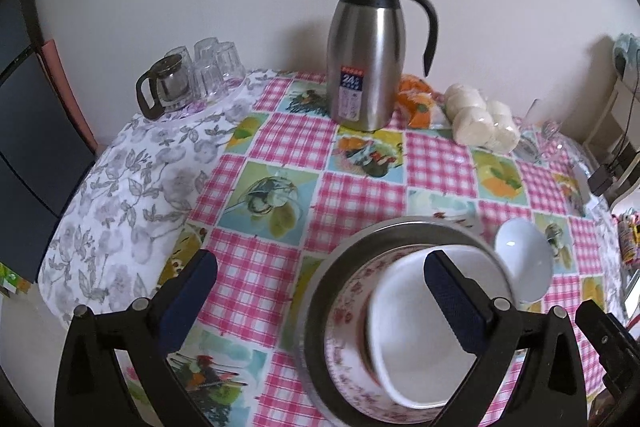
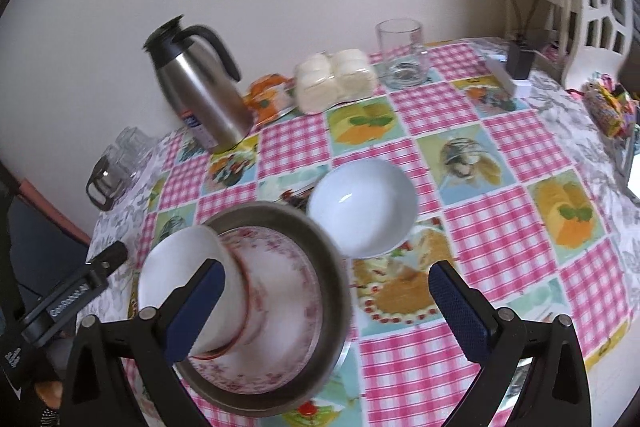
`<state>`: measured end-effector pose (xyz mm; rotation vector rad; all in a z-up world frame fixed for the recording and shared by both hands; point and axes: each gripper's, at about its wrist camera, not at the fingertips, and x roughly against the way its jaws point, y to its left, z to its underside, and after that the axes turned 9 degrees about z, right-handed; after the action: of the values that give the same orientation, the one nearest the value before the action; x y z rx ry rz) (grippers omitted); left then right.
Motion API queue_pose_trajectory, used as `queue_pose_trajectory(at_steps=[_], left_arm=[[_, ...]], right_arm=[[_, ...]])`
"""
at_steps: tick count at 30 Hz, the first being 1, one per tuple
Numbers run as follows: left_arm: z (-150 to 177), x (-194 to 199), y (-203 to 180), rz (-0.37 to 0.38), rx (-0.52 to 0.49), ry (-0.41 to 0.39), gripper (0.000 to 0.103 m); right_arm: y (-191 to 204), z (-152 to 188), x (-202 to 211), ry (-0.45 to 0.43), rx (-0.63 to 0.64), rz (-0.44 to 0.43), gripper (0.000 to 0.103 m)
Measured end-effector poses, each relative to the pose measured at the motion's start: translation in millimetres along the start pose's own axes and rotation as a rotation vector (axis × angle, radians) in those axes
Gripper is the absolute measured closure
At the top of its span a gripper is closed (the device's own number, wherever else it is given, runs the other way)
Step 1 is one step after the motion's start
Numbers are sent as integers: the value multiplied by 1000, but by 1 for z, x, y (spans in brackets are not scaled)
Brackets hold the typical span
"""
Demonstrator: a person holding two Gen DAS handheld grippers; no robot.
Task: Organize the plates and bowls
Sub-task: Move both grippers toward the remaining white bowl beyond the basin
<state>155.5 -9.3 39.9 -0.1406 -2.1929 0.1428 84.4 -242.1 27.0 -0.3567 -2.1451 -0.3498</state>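
Checked pink cloth covers the counter [image 1: 360, 167], set against a pale wall. Nearest, left gripper [image 1: 320, 303] and right gripper [image 2: 326, 311] both hang with jaws spread wide, pinching nothing. Below them stands a metal pan [image 2: 320, 247] holding a floral plate [image 2: 288, 287]; a white bowl [image 1: 412, 327] leans tilted inside it, resting on the plate and against the pan's rim. Just beside the pan sits a second white bowl [image 2: 362, 207], upright on the cloth. Farther back: a steel jug [image 1: 360, 67], wrapped buns [image 2: 332, 79], glasses [image 1: 208, 67]. Risk: the tilted bowl may slide or tip out if nudged; a careless reach for the second bowl could knock the pan.
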Motion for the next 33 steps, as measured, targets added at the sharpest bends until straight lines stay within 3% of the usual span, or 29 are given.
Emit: queue_pose_trajectory(at_steps=[10,21,25,30,33], left_arm=[[2,13,-46,77,-39,-53,0],[-4,8,-102,86,-165,-61,0],[-9,-3,-126,122,-225,-36,0],[-17,-23,-153,228,-280,23,0],[-23,-41,-168,232,-306,87,0]], right_arm=[[-54,-7,5,-16,-71,45,0],[-89,-19,-7,-14,-132,84,0],[-93,-22,-17,-1,-127,90,0],[-97,-30,-32,0,-130,104,0],[-99,-32,-46,18,-134,107,0]])
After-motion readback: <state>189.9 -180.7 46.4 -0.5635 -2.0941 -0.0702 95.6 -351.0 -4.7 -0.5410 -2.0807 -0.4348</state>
